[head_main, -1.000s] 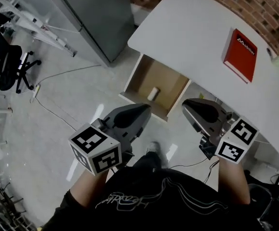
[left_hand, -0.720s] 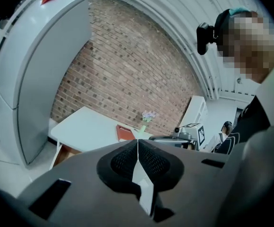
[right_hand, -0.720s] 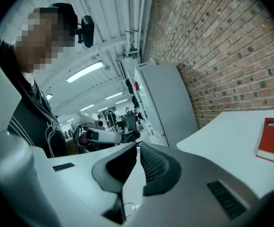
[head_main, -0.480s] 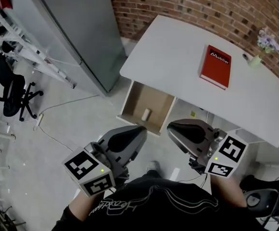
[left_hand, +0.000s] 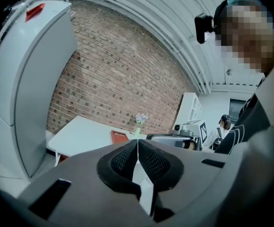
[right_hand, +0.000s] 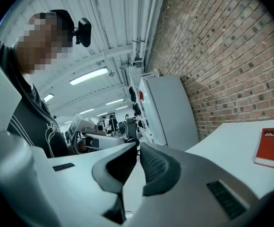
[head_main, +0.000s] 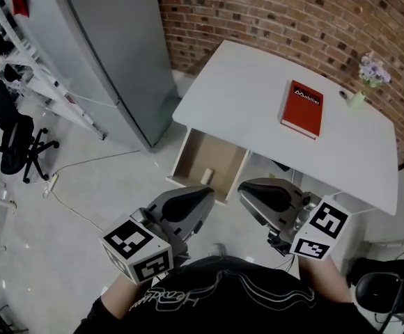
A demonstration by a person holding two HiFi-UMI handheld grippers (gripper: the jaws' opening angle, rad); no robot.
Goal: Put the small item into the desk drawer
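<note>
The small item, a pale short cylinder, lies inside the open wooden drawer under the white desk. Both grippers are held close to the person's body, in front of the drawer and well clear of it. My left gripper has its pads pressed together with nothing between them. My right gripper is likewise shut and empty, and it points sideways past the desk.
A red book and a small flower vase rest on the desk. A tall grey cabinet stands left of it, a brick wall behind. An office chair and a floor cable are at the left.
The head view has lifted and drawn back, so desk and drawer look smaller and farther. Both grippers stay shut near the body. The small item still lies in the drawer.
</note>
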